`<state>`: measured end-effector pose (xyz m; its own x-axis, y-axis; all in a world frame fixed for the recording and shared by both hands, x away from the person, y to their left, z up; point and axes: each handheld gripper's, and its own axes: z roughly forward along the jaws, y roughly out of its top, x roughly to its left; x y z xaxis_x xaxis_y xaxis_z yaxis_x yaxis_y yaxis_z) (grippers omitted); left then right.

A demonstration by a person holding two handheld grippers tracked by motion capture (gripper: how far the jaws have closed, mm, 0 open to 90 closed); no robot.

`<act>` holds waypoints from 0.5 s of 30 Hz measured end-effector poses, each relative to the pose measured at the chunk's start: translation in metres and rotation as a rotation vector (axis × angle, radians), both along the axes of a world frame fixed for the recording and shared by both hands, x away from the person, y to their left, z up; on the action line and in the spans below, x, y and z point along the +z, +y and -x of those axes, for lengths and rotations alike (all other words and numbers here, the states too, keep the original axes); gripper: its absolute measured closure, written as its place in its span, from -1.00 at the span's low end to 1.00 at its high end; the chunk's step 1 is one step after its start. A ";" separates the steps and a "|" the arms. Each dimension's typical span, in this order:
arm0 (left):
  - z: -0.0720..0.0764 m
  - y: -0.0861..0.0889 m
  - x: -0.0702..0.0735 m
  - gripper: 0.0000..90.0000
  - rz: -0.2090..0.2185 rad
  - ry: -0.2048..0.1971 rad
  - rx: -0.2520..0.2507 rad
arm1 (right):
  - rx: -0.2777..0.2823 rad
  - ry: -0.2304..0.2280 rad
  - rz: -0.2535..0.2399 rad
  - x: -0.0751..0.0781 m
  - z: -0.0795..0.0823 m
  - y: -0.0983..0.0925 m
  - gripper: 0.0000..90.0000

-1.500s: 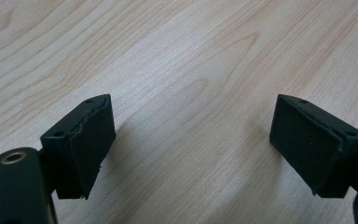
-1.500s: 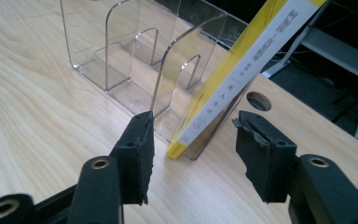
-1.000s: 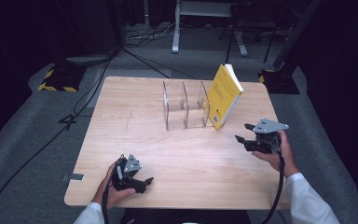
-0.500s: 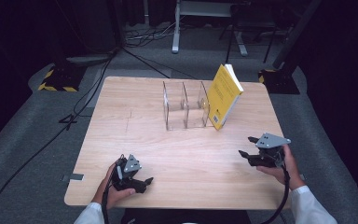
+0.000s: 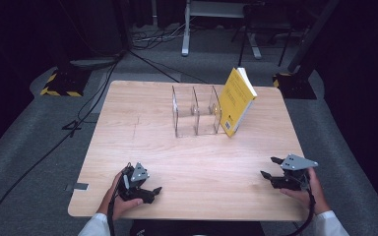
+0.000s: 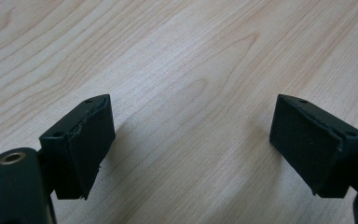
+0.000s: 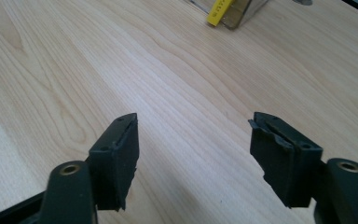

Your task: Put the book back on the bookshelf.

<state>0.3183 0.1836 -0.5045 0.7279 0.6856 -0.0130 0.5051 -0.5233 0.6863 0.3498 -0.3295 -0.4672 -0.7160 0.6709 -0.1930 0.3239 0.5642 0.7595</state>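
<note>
The wooden bench [image 5: 142, 128] carries a clear plastic rack [image 5: 196, 110] near its far edge, its upright dividers forming slots with nothing inside them. A yellow book [image 5: 237, 101] stands tilted against the rack's right end, outside the slots, its lower edge on the bench. Well apart from both, near the front edge, the right claw [image 5: 271, 167] has just been opening and stands wide with nothing between its jaws; the left claw [image 5: 150, 192] is likewise wide and holds nothing.

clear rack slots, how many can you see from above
2: the clear rack has a left slot and a right slot, both empty; the yellow book leans against its right end.
</note>
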 end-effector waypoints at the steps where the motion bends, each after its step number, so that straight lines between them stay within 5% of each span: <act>1: 0.000 0.000 0.000 -0.68 0.001 0.000 0.000 | -0.004 0.002 -0.007 -0.002 0.002 -0.003 -0.28; 15: 0.000 0.000 0.000 -0.68 0.000 0.000 0.000 | -0.095 0.047 -0.056 -0.026 0.026 -0.039 -0.35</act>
